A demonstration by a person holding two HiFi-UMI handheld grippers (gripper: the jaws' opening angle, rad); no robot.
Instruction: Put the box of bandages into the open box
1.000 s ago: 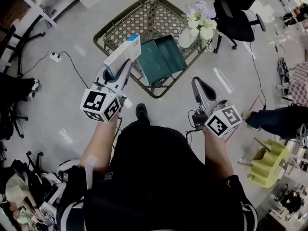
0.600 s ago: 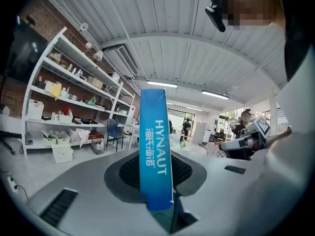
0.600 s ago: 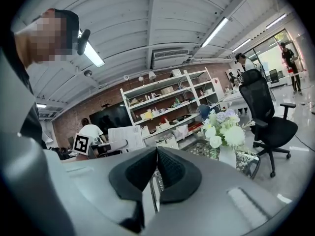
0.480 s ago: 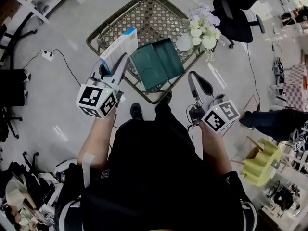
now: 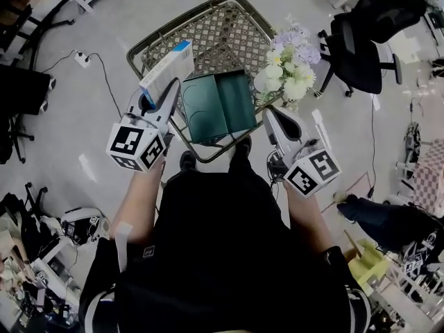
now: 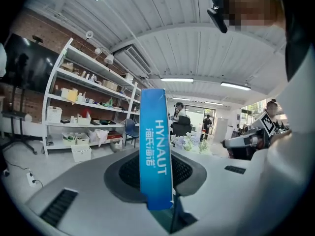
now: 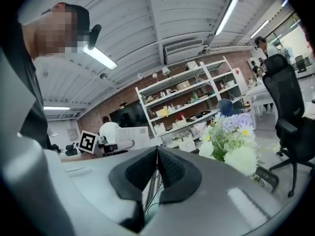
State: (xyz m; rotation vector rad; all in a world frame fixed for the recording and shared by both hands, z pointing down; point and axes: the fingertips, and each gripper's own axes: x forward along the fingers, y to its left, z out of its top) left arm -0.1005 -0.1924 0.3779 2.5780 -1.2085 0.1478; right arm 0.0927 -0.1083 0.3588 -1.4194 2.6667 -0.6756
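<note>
The box of bandages (image 5: 166,66), white with a blue end, is clamped in my left gripper (image 5: 168,90) and held in the air over the left edge of the wicker table (image 5: 222,33). The left gripper view shows its blue side (image 6: 155,146) upright between the pads. The open dark green box (image 5: 216,106) lies on the table's near side, to the right of the bandage box. My right gripper (image 5: 272,115) hovers by the table's near right corner, shut and empty; in the right gripper view its tips (image 7: 157,151) meet with nothing between them.
A vase of white and purple flowers (image 5: 288,71) stands on the table right of the green box, near the right gripper. A black office chair (image 5: 368,26) is beyond it. A power strip with cable (image 5: 83,60) lies on the floor at left. Shelves (image 6: 83,112) line the far wall.
The person has stepped towards the table, so the table and green box now sit closer under both grippers. The bandage box stays clamped in the left gripper.
</note>
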